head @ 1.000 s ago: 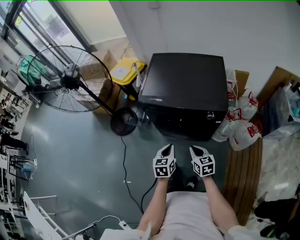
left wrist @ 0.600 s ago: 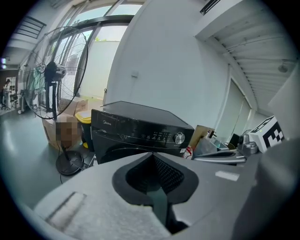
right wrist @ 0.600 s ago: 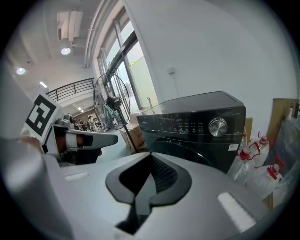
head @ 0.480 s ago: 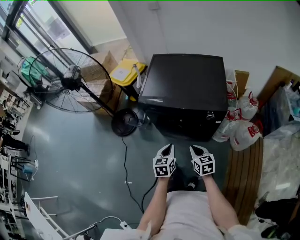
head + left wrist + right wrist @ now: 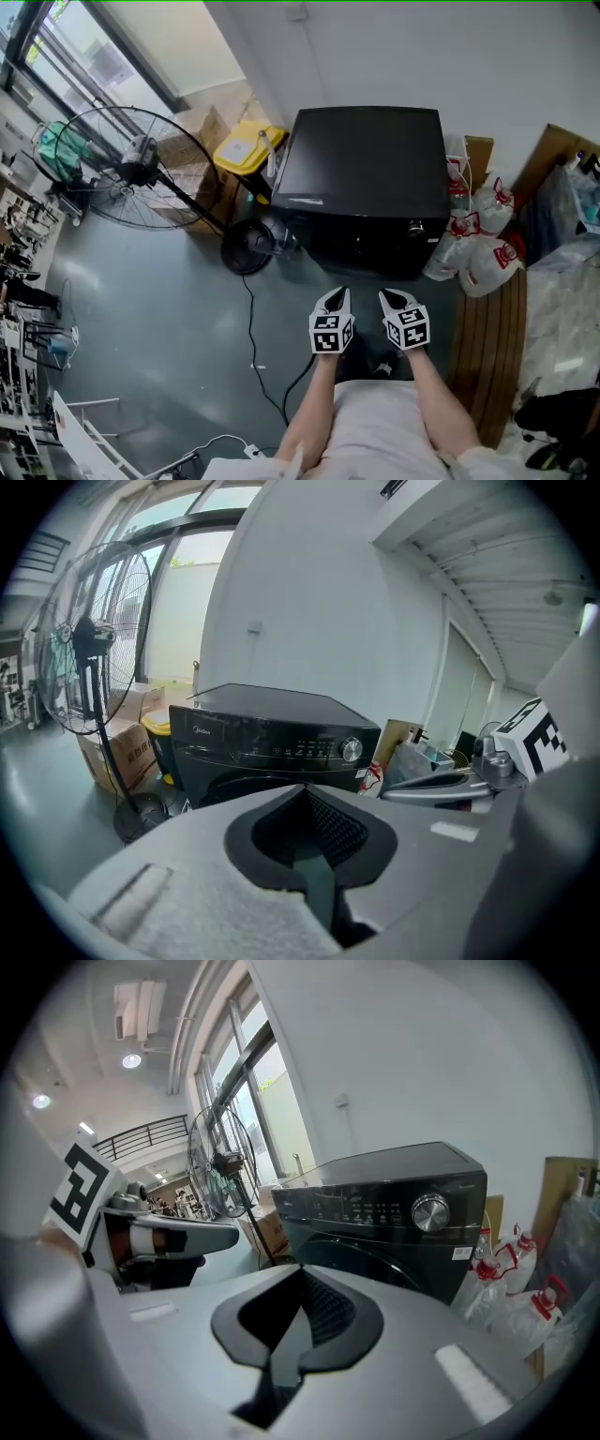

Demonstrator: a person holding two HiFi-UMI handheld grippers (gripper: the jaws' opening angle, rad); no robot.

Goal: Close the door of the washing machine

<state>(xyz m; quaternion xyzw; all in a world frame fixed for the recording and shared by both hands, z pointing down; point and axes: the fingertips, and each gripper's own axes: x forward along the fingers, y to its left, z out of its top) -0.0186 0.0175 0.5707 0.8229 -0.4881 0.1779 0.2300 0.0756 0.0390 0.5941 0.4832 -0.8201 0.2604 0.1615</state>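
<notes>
One black washing machine (image 5: 366, 178) stands straight ahead of your fingertips, front panel facing them, near but not touching. Its door (image 5: 375, 1265) sits in that front below the control strip, and in both gripper views it looks flush with the panel. I can't confirm it's latched.

Big pedestal fan (image 5: 131, 169) is ahead and well off to the left of your left fingers. Its round base (image 5: 247, 246) is just beside the machine's left front corner.

Wooden board (image 5: 483, 347) lies on the floor just right of your right fingers.

White plastic bags (image 5: 487, 253) with red ties are ahead-right of the right fingers, piled against the machine's right side.

Yellow bin (image 5: 246, 148) is far ahead-left of the left fingers, beside the machine's left side.

Black cable (image 5: 249, 328) runs along the floor left of the left fingers.

Left gripper (image 5: 338, 293): fingers clenched together, nothing between them. It points at the machine front.

Right gripper (image 5: 390, 296): same, fingers clenched on nothing. It sits just beside the left one, the two apart.

Silver knob (image 5: 430, 1213) is on the control strip, ahead and slightly right of the right fingers.
</notes>
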